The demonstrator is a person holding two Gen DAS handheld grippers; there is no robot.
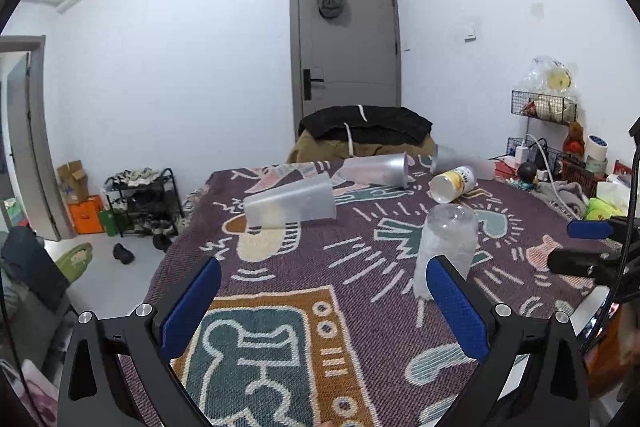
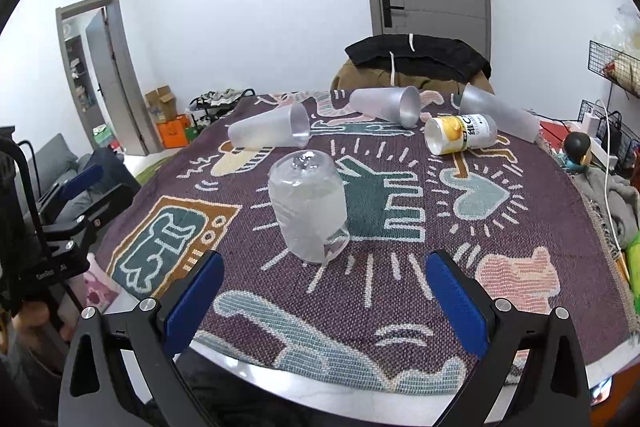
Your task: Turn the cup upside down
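Seemingly done, the clear ribbed plastic cup (image 2: 307,205) stands mouth-down at frame centre, while left gripper (image 1: 324,301) and right gripper (image 2: 325,295) hover spread apart, empty, needing only withdrawal.

Yellow-and-white labelled cup (image 2: 461,134) lying on its side, large dark characters "维C" on its white band, smaller print beneath too blurred to read

Purple cloth (image 2: 400,267) — teal, orange, pink figures — blue pads (image 2: 192,303).
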